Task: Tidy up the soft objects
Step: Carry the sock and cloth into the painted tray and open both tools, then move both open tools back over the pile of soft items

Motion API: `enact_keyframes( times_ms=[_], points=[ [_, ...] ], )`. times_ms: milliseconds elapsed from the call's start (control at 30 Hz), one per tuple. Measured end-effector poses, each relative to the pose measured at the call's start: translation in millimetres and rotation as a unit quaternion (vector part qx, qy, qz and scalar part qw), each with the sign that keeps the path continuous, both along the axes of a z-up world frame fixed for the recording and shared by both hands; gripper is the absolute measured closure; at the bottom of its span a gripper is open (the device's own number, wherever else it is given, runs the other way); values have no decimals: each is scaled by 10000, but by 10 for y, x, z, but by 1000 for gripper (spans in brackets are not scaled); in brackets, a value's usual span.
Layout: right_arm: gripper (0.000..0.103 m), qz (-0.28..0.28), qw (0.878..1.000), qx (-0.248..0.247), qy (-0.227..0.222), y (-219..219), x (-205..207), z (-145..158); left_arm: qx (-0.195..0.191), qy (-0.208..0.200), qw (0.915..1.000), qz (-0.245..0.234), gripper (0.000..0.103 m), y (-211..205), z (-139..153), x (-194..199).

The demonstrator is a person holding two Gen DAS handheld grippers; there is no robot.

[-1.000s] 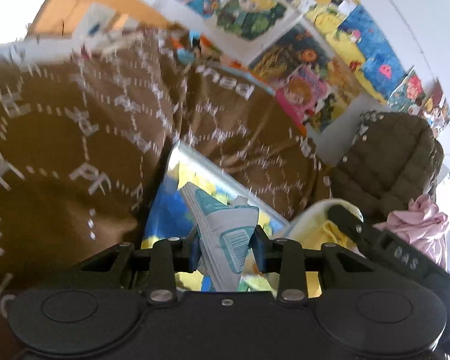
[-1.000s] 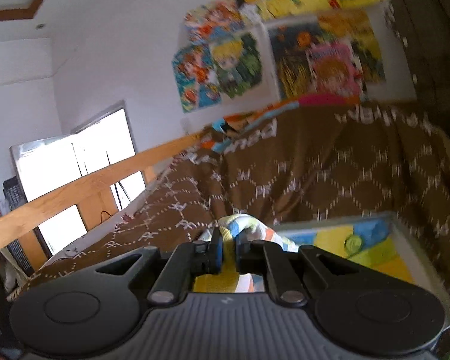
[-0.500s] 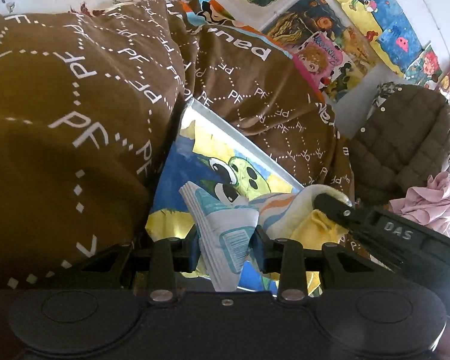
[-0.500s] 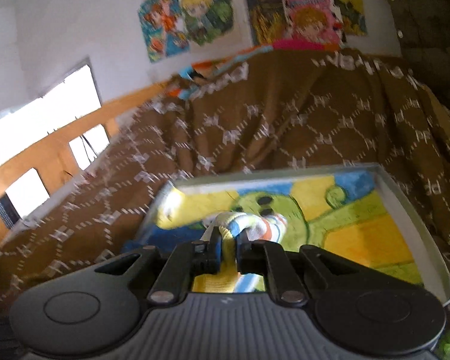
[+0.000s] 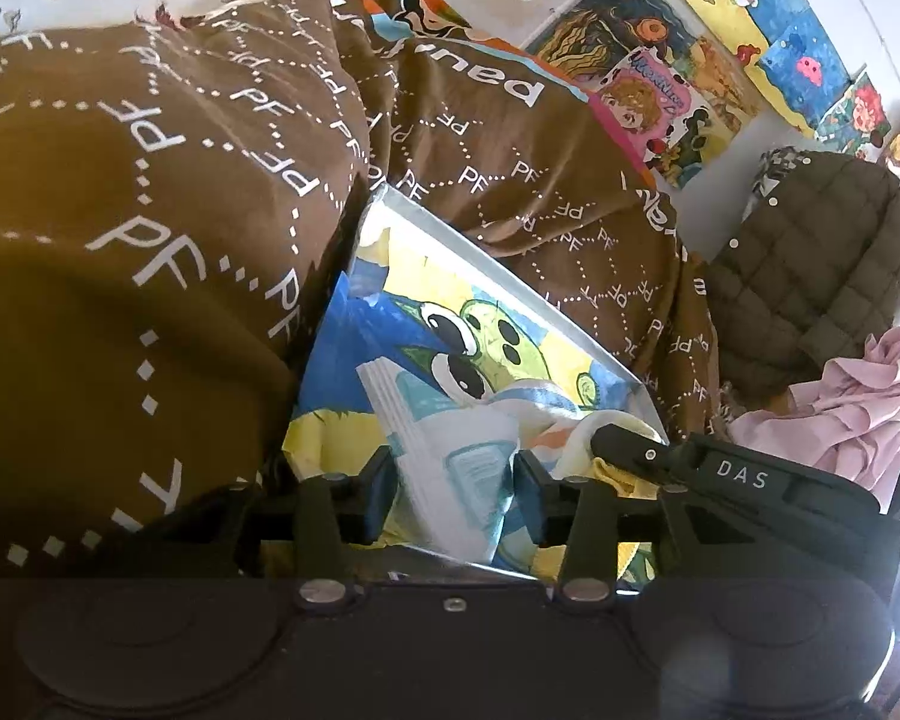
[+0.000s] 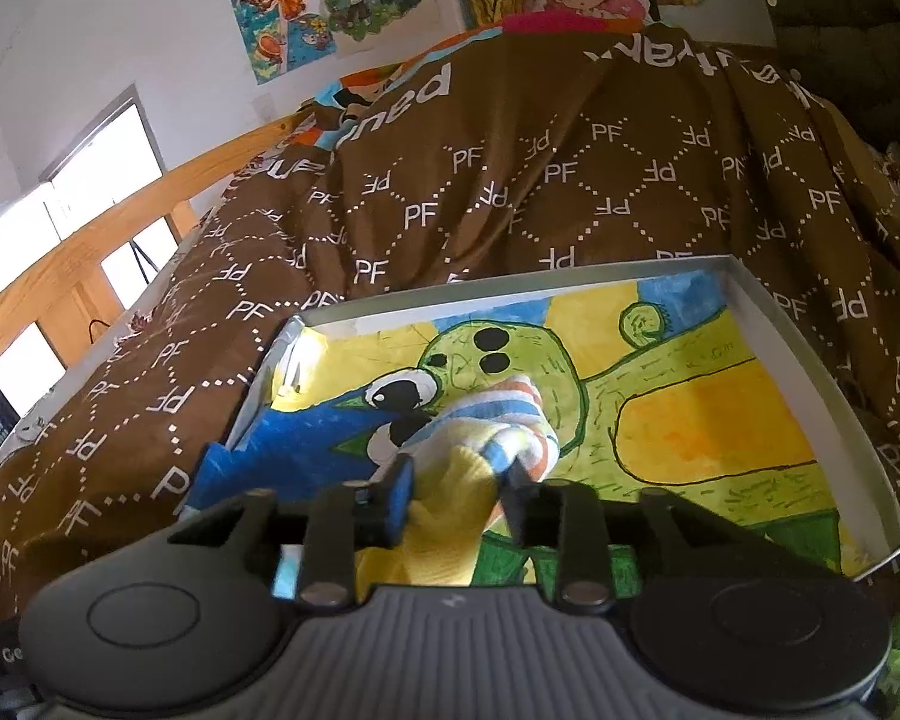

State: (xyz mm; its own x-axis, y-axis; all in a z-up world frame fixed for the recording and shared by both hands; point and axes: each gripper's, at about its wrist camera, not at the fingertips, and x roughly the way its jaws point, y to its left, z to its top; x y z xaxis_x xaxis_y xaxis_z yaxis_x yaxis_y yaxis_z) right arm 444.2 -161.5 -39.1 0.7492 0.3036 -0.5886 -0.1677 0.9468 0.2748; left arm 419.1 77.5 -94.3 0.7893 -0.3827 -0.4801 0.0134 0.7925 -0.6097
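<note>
A shallow grey box with a green cartoon drawing on its floor lies on the brown bed cover. My left gripper is shut on a white and teal tissue pack and holds it over the box's near end. My right gripper has opened; a yellow cloth with blue and orange stripes lies loosely between its jaws, resting in the box. The cloth and the right gripper also show in the left wrist view.
A brown "PF" patterned duvet surrounds the box. An olive quilted jacket and pink cloth lie to the right. A wooden bed rail runs at left. Posters hang on the wall.
Both grippers have come down toward the box. My right gripper's jaws have spread apart from the striped cloth, which now rests in the box. My left gripper still holds the tissue pack.
</note>
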Motion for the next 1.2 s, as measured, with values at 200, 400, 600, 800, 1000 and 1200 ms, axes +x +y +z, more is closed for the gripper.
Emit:
enact_keyframes(
  times_ms=[200,400,600,800,1000,1200],
  points=[
    [39,12,10000,-47,-83,-62,-87,89,202,-37,9998,85,39,-42,88,-76],
    [18,-51,9992,-63,-387,-211,-287,265,464,-85,9986,226,31,-79,245,-211],
    [6,-6,9957,-160,-911,-329,-611,489,978,-360,9929,579,20,-91,505,-475],
    [0,168,9878,-175,-1541,-404,-1041,677,984,-792,9881,882,6,-82,831,-902],
    [0,283,9750,-231,-2192,-452,-1576,808,1067,-1231,9813,1021,1,-151,1065,-1398],
    [0,324,9662,-315,-2539,-483,-2049,867,1399,-1668,9692,1149,1,-325,1230,-1847]
  ],
)
